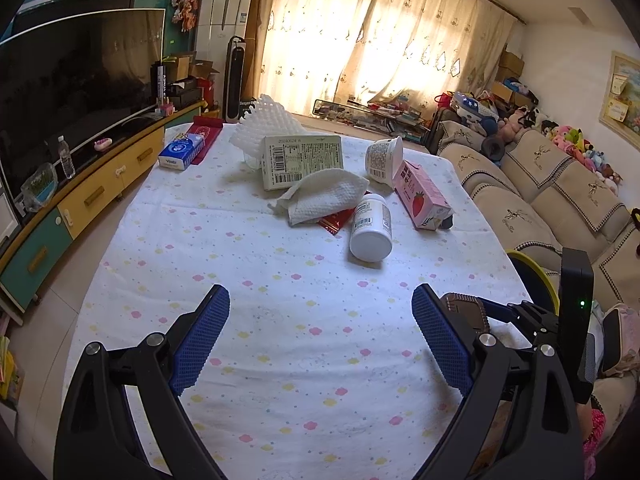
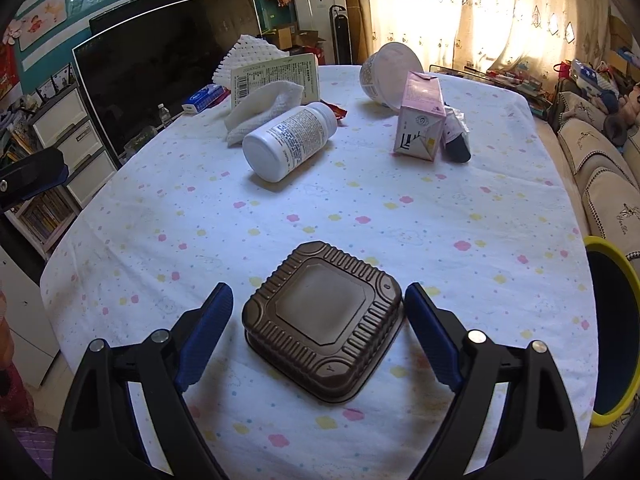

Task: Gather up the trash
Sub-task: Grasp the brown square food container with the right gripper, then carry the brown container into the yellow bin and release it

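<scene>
right gripper [image 2: 318, 320] is spread wide around the brown tray [image 2: 322, 322] near the table [image 2: 460, 208] edge, pads not pressing yet. left gripper [image 1: 320, 332] is spread and empty. that ribbed plastic might squirt out if it's squeezed off-center

A home living room is shown. A large dark television [image 1: 76, 80] is set on a long low cabinet [image 1: 84, 196] with yellow and teal drawers, against a teal wall. A beige sofa [image 1: 560, 196] with embroidered covers is placed along the opposite side, and a heap of soft toys [image 1: 576, 144] is piled on its back. Light is let in through long patterned curtains [image 1: 380, 36] across the far wall. A tall white air conditioner [image 1: 224, 4] is stood in the corner, with cardboard boxes [image 1: 188, 64] beside it. The middle is taken up by a table [image 1: 280, 320] spread with a flowered cloth.
</scene>
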`<state>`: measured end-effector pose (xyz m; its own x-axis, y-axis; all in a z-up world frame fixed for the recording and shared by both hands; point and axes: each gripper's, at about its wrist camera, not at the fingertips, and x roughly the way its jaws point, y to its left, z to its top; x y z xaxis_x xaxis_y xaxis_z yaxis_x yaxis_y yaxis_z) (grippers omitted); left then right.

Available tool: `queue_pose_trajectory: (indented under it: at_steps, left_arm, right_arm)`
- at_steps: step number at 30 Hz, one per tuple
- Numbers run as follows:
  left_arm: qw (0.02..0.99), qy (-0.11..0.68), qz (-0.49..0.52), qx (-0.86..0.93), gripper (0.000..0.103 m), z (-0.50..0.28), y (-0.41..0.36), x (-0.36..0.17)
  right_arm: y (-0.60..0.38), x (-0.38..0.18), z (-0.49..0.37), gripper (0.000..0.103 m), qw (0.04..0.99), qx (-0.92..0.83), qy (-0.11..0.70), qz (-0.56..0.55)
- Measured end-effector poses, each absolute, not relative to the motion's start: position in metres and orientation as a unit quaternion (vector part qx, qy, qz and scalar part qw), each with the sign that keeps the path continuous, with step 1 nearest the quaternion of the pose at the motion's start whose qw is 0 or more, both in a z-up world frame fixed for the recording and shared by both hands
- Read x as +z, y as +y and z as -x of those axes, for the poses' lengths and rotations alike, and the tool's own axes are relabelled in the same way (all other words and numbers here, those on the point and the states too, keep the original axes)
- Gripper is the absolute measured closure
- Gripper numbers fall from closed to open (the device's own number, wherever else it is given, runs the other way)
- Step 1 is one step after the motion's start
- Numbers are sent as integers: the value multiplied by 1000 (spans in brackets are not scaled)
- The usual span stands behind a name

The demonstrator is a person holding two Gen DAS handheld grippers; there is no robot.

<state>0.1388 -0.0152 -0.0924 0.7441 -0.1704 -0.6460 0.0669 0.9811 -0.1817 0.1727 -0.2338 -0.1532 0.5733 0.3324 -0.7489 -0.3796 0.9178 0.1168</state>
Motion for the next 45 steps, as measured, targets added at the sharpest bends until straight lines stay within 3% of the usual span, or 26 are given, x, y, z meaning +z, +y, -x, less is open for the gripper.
queue_pose_trajectory:
  at_steps: [18, 33, 45]
  left_arm:
    - [927, 364, 63, -69, 12, -144, -26, -101]
    - [921, 381, 32, -80, 12, -157, -58, -107]
    - [913, 396, 5, -93, 12, -170, -91, -111]
  right_arm:
    - [-261, -138, -160, 32, 905, 174, 389, 7]
    - [-425, -130, -165, 31, 930, -29, 359, -76]
    - [-504, -163, -177, 31, 910, -117, 379, -118]
